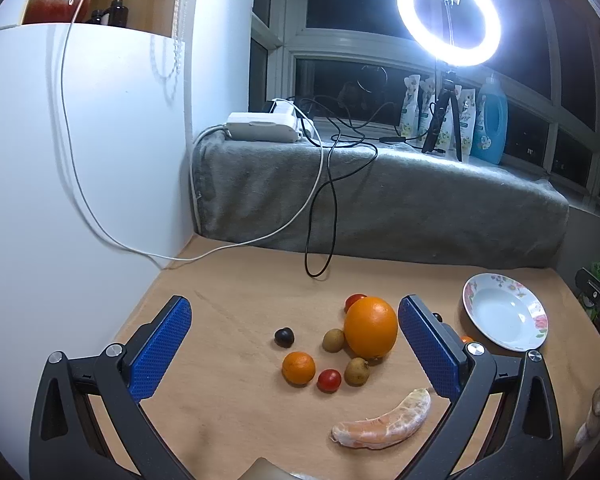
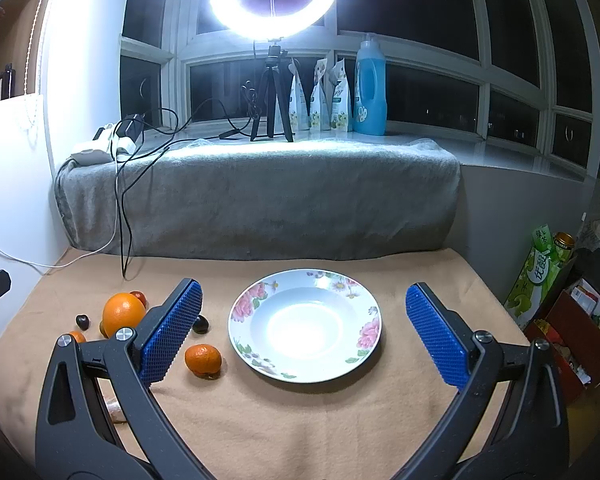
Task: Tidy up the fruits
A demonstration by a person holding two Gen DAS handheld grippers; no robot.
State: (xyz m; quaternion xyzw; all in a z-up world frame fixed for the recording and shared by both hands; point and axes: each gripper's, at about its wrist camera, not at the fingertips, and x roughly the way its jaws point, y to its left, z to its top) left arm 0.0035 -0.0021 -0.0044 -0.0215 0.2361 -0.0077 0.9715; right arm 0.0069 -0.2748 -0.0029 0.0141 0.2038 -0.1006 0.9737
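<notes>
Both claws spread wide, gripping nothing. Left claw (image 1: 296,344) hung above scattered fruit on the desk (image 1: 228,288): large orange (image 1: 371,327) at 1 o'clock of the cluster, mandarin (image 1: 298,367) at 7, peeled segment (image 1: 384,420) nearest. Right claw (image 2: 302,340) framed the empty floral plate (image 2: 305,326), another mandarin (image 2: 203,359) at its 8 o'clock. Probably best: straddled one fruit squarely, closed gently, lifted clear of neighbours.
</notes>
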